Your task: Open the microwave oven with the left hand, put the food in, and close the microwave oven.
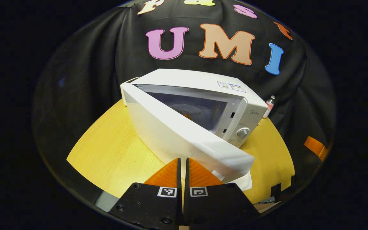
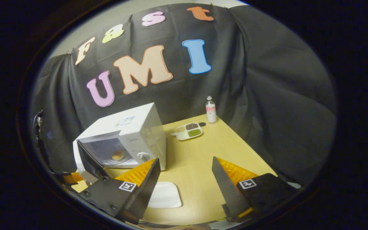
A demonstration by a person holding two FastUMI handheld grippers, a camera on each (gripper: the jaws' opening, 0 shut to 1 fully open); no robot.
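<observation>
Black cloth hangs behind a yellow wooden desk (image 2: 203,159), which carries one microwave oven (image 2: 129,134), one empty white plate (image 2: 164,195), one divided tray (image 2: 188,131) with three fillings, and one small bottle (image 2: 210,110) at the far edge; the tray lies between the oven and the bottle, apart from both.

One piece of food (image 2: 118,155), round and pale brown, sits on the turntable inside the oven cavity; the oven door (image 1: 184,137) stands partly open, hinged on its left side (in the left gripper view it swings out toward the camera, its free edge nearest the lens).

Left tongs (image 1: 183,169) point forward and slightly down at the door, fingers pressed nearly together with a thin gap and nothing between them; their tips lie just in front of the door's lower outer face, though I cannot tell whether they touch it; the white plate's corner (image 1: 243,182) shows just to the right of them.

Right tongs (image 2: 185,179) hover low over the desk, spread wide and empty; the white plate lies on the desk between the two fingers, nearer the left one; the oven with the food stands beyond the left finger (image 2: 145,179), well apart from the tips.
</observation>
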